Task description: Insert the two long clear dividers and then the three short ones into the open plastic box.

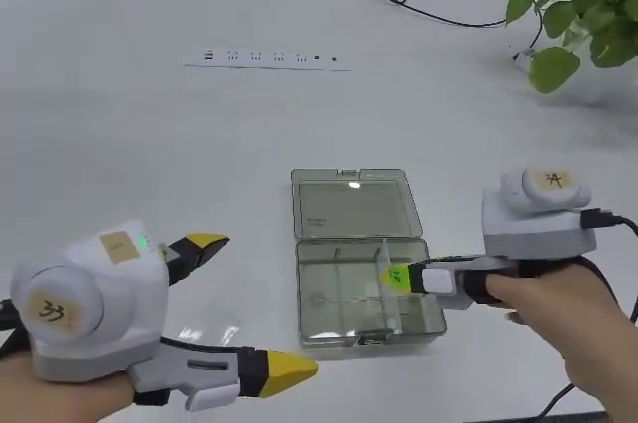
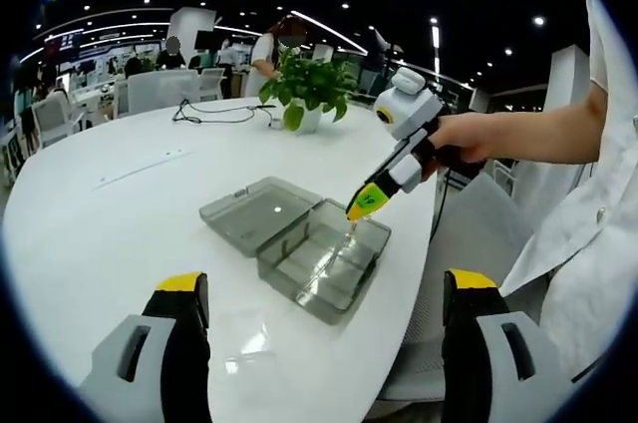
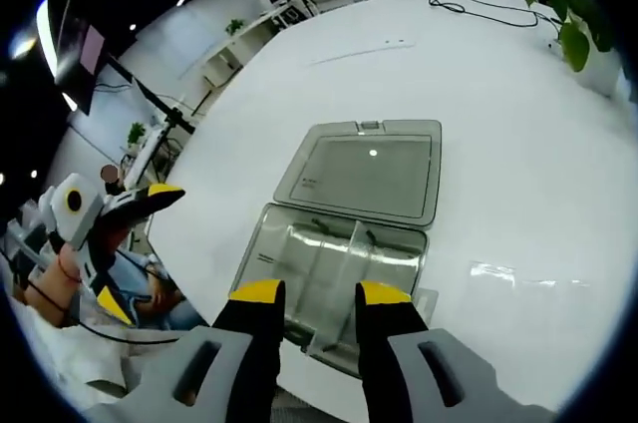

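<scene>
— While the right gripper (image 1: 399, 278) has its tips down inside the open plastic box (image 1: 329, 331), which step do we call this?

— We judge it a seating step. A clear divider (image 1: 382, 308) stands upright in the tray right at those tips, and faint clear lines run along the tray beside it, so some pieces look to be in. How many, we cannot count.

— Is the right claw clamped on it?

— In the right gripper view its yellow tips stand a little apart over the tray. Whether clear plastic sits between them, we cannot tell.

— And the left gripper (image 1: 249, 304)?

— Jaws wide apart with nothing in them, over the bench (image 1: 120, 144) to the left of the box and well apart from it. Ahead of its jaws lies a flat clear piece (image 2: 244, 345), which we take for a waiting divider.

— The box itself?

— Flat on the bench, with its lid (image 1: 349, 206) folded back on the far side.

— Next move?

— We'd press the standing piece straight down until it sits level in its slots. Then we'd let go and bring the left claw down to pinch the spare piece by its edges.
</scene>
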`<move>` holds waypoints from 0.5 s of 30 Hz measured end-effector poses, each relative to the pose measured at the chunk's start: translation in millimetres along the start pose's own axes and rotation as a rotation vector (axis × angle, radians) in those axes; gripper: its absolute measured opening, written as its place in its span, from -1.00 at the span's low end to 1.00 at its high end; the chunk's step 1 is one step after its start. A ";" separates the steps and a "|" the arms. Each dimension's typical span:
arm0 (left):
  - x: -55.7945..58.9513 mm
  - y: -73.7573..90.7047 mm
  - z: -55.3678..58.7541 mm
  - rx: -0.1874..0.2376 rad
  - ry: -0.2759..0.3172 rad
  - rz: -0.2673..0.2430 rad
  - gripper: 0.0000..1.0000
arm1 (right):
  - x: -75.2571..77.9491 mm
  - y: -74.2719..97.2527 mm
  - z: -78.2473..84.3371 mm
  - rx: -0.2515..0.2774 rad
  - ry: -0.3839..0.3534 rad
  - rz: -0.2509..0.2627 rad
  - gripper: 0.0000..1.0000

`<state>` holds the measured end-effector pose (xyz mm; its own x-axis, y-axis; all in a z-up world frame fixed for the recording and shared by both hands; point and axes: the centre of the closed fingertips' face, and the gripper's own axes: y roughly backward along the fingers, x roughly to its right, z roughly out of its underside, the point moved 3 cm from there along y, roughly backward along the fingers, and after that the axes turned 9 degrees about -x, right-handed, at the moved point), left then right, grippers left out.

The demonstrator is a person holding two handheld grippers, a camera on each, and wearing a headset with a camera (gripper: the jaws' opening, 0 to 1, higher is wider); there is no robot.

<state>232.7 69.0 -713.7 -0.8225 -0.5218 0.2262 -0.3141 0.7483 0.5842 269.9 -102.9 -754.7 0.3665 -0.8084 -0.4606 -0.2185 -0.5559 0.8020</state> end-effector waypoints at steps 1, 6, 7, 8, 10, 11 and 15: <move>0.2 0.4 0.0 0.000 0.002 -0.003 1.00 | -0.5 2.1 0.1 0.003 0.002 -0.002 -0.39; -1.7 3.5 0.4 0.002 0.021 -0.036 1.00 | -6.5 15.5 -2.0 0.030 0.058 -0.029 -0.25; -2.6 4.3 0.2 0.004 0.029 -0.045 1.00 | -7.5 18.9 -2.6 0.035 0.067 -0.032 -0.22; -3.3 4.9 0.3 0.004 0.035 -0.053 0.99 | -8.1 21.3 -2.9 0.037 0.075 -0.036 -0.21; -4.1 6.1 0.4 0.005 0.044 -0.069 0.99 | -11.1 27.7 -5.5 0.058 0.115 -0.052 -0.18; -4.3 6.6 0.5 0.004 0.049 -0.078 0.99 | -11.5 31.0 -5.5 0.060 0.127 -0.054 -0.16; -5.0 7.6 2.8 -0.007 0.062 -0.108 0.98 | -12.2 40.0 -9.2 0.101 0.229 -0.072 -0.04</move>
<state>233.1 78.4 -712.6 -0.7531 -0.6238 0.2092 -0.3956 0.6834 0.6135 265.0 -113.5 -713.5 0.5768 -0.7078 -0.4077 -0.2695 -0.6361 0.7230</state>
